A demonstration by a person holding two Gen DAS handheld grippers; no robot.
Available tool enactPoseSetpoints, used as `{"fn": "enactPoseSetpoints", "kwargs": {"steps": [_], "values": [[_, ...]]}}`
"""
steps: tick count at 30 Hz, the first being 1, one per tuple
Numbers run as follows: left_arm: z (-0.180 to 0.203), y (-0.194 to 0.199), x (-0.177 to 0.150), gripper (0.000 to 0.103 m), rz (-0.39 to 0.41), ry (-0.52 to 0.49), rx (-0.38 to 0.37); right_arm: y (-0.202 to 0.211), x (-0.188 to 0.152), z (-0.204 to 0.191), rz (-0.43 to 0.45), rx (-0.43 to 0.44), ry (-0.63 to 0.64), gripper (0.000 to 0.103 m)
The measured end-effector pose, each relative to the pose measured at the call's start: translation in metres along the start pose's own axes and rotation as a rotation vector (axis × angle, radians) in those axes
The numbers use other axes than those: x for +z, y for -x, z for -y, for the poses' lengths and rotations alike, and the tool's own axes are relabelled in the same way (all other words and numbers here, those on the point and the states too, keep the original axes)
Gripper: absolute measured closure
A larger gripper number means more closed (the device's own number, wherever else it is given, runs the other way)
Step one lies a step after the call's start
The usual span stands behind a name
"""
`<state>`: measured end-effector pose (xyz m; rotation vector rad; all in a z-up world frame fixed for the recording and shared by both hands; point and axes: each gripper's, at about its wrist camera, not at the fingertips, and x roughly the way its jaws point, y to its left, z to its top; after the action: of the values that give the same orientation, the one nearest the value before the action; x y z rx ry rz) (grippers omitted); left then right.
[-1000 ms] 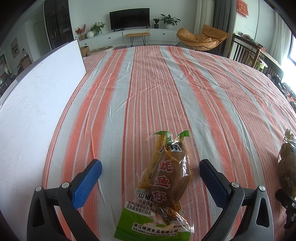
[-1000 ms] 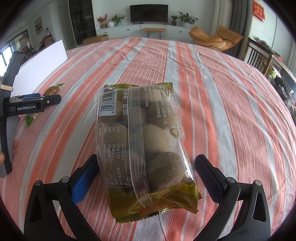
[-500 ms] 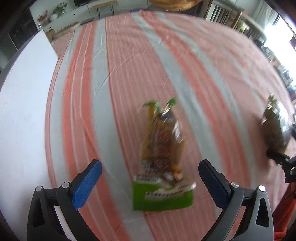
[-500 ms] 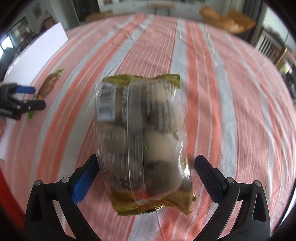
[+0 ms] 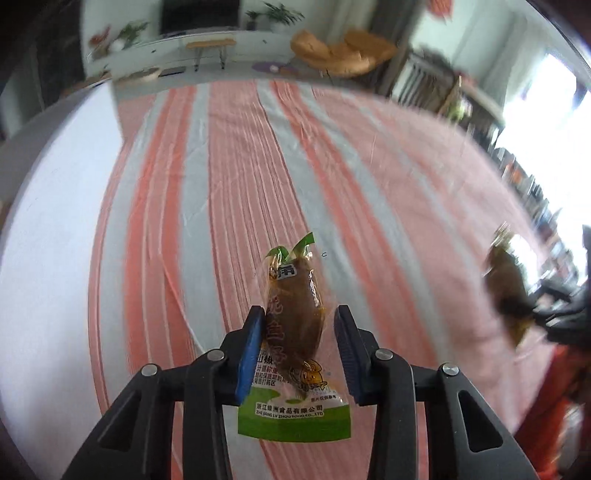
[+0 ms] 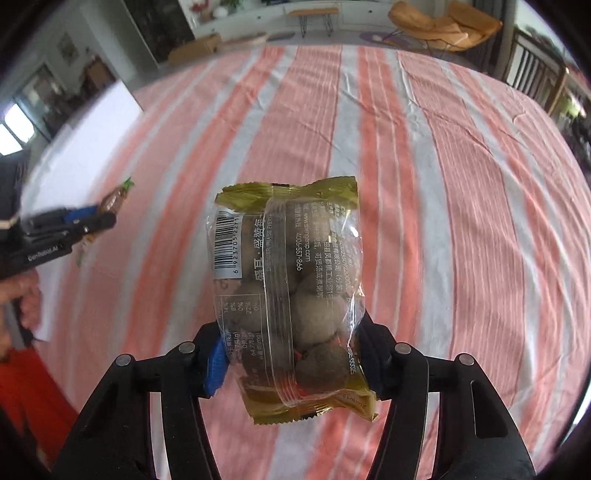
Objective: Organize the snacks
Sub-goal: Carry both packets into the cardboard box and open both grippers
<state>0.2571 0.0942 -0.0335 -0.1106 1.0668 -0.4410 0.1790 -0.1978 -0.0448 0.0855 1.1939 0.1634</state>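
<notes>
Between the blue pads of the left hand-held gripper [image 5: 299, 343] sits a slim squid snack packet [image 5: 295, 332], clamped at its brown middle; its green-leafed tip points to 12 o'clock and its green-and-white printed end hangs toward 6 o'clock, below the fingers. The packet appears lifted clear of the striped cloth [image 5: 229, 192], which covers the worktop in orange, pink and grey bands running away toward 12 o'clock. At 9 o'clock in the left wrist view a white board [image 5: 48, 229] lies along the cloth's edge. At 3 o'clock, blurred, the other packet shows, held by a dark tool. The right hand-held gripper [image 6: 291, 354] is closed on a clear bag of round brown snacks [image 6: 291, 288], gripping its lower half from both sides; the gold crimped seams lie at 12 and 6 o'clock, and the barcode faces up at about 10 o'clock on the bag. This bag also seems held above the cloth. At 9 o'clock in the right wrist view the left tool appears side-on with the slim packet projecting from it toward 1 o'clock. Beyond the worktop, at 12 to 1 o'clock, an orange lounge chair [image 6: 447, 22] stands on the floor.
</notes>
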Motion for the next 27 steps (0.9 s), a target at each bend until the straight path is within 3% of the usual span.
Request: {"fn": "enactPoseSetpoints", "kwargs": {"steps": [6,9,11,15,21,23,24,25,26,27], "values": [[-0.03,0.08,-0.006,0.065,0.164,0.164,-0.165,0.02,0.023,-0.048,0.039,0.09,0.04,0.041],[-0.057,0.133,-0.006,0.064,0.248,0.203,-0.166,0.038,0.045,-0.101,0.087,0.174,0.098,0.041],[-0.076,0.162,-0.007,0.064,0.283,0.211,-0.118,0.053,0.066,-0.154,0.12,0.25,0.155,0.041],[-0.127,0.213,-0.022,0.064,0.308,0.225,0.078,0.067,0.097,-0.248,0.154,0.367,0.251,0.041],[-0.171,0.21,-0.068,0.061,0.246,0.262,0.236,0.044,0.13,-0.388,0.184,0.426,0.41,0.039],[-0.177,0.204,-0.079,0.05,0.228,0.275,0.265,0.024,0.132,-0.417,0.195,0.401,0.458,0.036],[-0.18,0.201,-0.082,0.037,0.227,0.28,0.28,0.016,0.13,-0.422,0.194,0.389,0.473,0.03],[-0.181,0.2,-0.085,0.026,0.229,0.283,0.3,0.003,0.129,-0.431,0.183,0.379,0.493,0.013],[-0.181,0.198,-0.087,0.022,0.235,0.282,0.32,-0.012,0.128,-0.439,0.159,0.359,0.507,0.006],[-0.18,0.197,-0.09,0.02,0.25,0.274,0.343,-0.019,0.125,-0.44,0.153,0.34,0.507,0.006]]}}
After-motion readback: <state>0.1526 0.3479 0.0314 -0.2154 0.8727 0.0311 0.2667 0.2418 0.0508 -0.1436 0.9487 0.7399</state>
